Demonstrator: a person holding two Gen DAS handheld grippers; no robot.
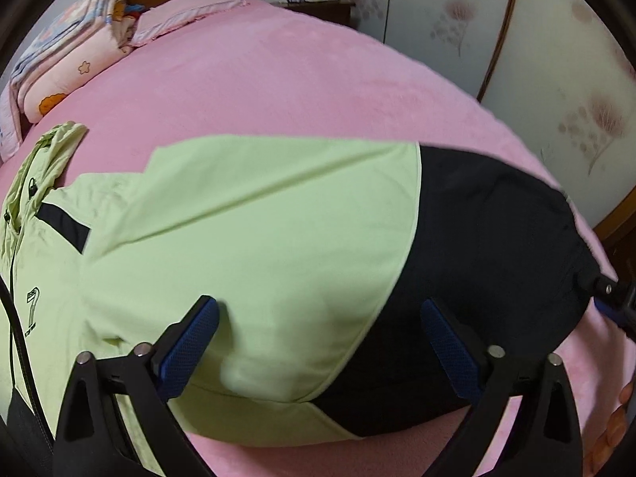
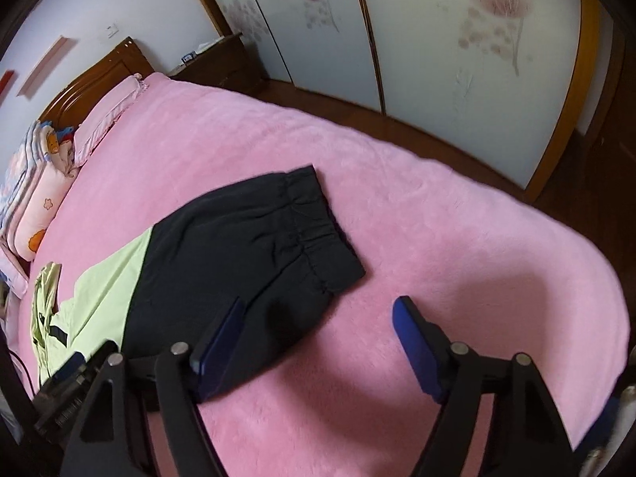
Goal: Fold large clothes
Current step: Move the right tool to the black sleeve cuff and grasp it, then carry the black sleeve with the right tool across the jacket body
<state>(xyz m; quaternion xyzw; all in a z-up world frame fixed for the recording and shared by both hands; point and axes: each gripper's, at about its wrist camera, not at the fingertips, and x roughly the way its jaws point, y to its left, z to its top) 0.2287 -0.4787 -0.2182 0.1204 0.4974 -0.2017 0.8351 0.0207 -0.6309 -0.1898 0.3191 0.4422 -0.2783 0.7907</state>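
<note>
Hovering with jaws released: left gripper point(image 1: 318, 342) straddling the jacket sleeve point(image 1: 318, 258), right gripper point(image 2: 318, 334) nearer its dark cuff point(image 2: 314, 218); sleeve running lengthwise across the bed point(image 2: 477, 238).

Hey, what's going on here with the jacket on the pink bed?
A person is folding a light green and black jacket spread on a pink bed, with a hand-held gripper in each hand. The left hand-held gripper hangs open just over the sleeve, where green meets black. The right hand-held gripper is open at the black cuff end, one finger over the fabric, the other over bare blanket. Neither holds any cloth yet.
</note>
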